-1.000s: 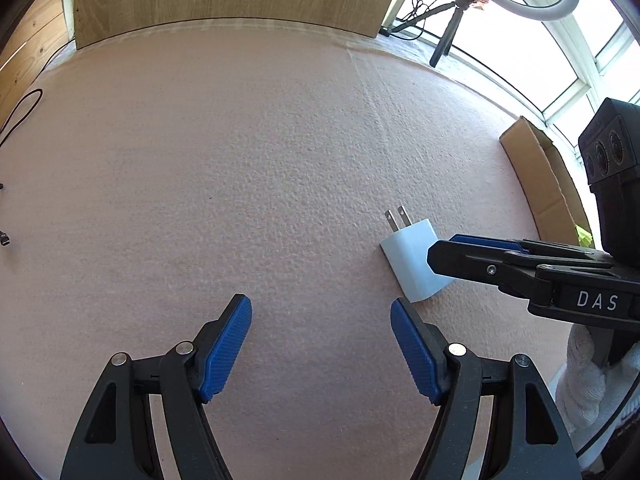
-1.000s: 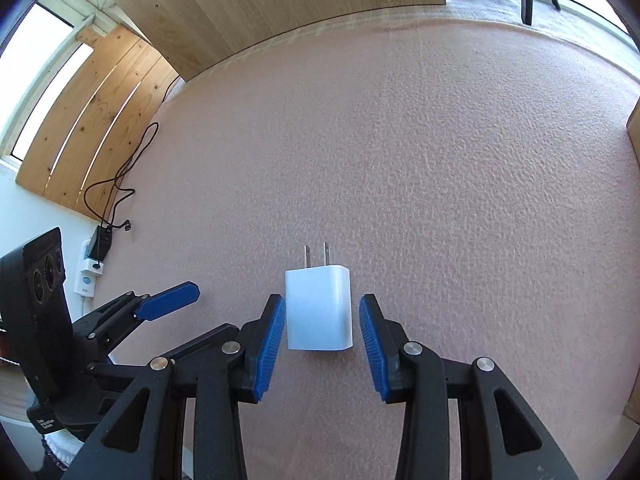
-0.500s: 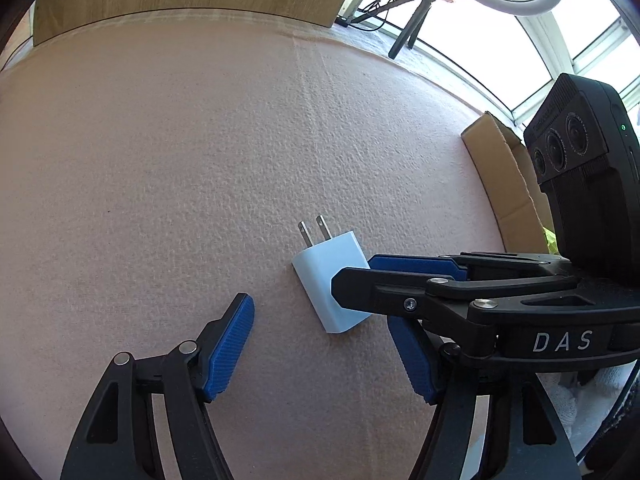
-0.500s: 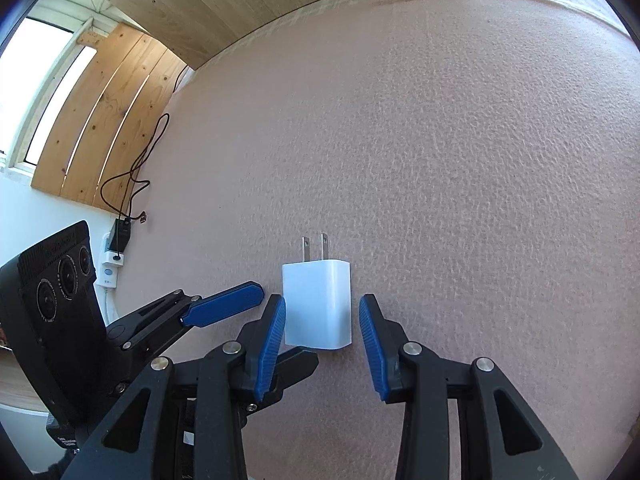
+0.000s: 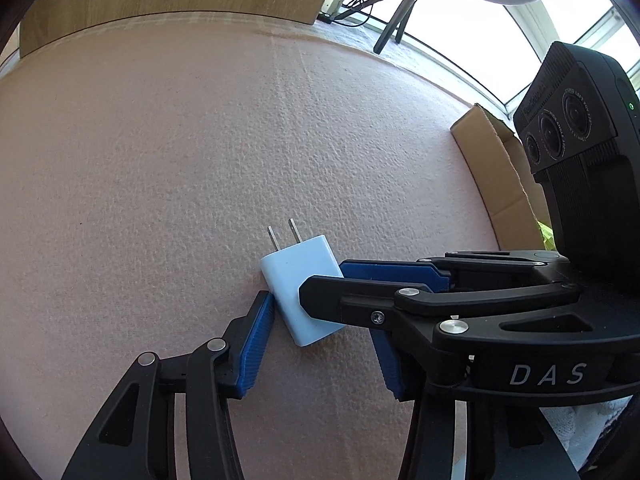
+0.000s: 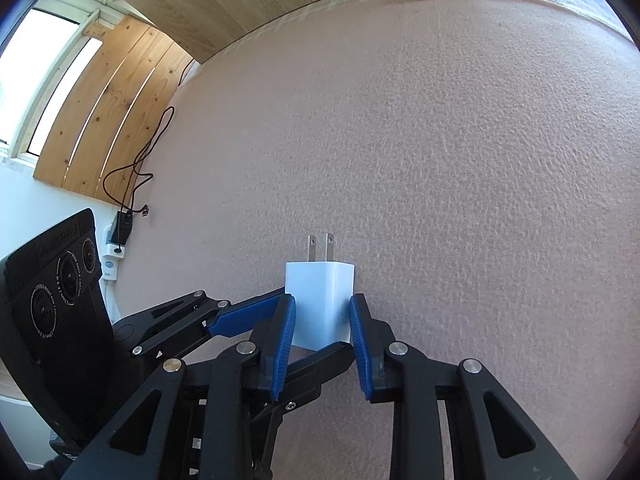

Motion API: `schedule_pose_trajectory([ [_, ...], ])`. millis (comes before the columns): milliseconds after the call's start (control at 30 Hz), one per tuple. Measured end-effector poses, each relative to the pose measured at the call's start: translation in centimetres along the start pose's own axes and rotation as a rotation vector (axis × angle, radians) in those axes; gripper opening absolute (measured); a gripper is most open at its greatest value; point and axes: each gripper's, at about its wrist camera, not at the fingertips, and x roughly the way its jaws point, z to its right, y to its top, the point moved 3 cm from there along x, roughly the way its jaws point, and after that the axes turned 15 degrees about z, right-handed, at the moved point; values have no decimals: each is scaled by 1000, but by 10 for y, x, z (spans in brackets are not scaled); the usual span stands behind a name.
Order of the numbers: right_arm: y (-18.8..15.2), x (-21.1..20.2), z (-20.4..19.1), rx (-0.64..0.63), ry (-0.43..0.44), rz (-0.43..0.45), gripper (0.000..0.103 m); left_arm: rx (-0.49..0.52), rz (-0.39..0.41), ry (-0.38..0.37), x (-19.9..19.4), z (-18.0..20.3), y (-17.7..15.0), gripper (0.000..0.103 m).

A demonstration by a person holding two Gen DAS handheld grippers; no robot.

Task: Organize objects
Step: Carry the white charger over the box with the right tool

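Because both tools crowd one white charger (image 6: 320,304) lying flat on the pink mat (image 5: 160,160), a clash looks likely: the left gripper (image 5: 320,340), jaws partly open, brushes its left edge, while the right gripper (image 6: 322,334), jaws narrowed onto its sides, could twist it loose.

Pretty cramped around the white charger (image 6: 320,304): both grippers crowd it from 6 o'clock, the left gripper (image 6: 276,320) crossing under the right gripper (image 6: 322,340). Pink mat (image 6: 460,160) is open from 10 to 2. Cardboard box (image 5: 500,176) blocks 3 o'clock, cables (image 6: 136,172) at 9.
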Motion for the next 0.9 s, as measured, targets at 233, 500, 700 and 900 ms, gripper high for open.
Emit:
schedule_pose_trajectory([
  [233, 7, -24, 9, 13, 0, 47, 25, 44, 17, -14, -3, 27, 13, 50],
  [500, 22, -74, 31, 38, -38, 158, 25, 151, 46, -70, 0, 83, 40, 50],
  [700, 32, -121, 65, 73, -81, 248, 25, 232, 60, -130, 29, 141, 67, 50],
  [900, 42, -161, 103, 109, -130, 325, 25, 302, 64, -188, 53, 205, 84, 50],
])
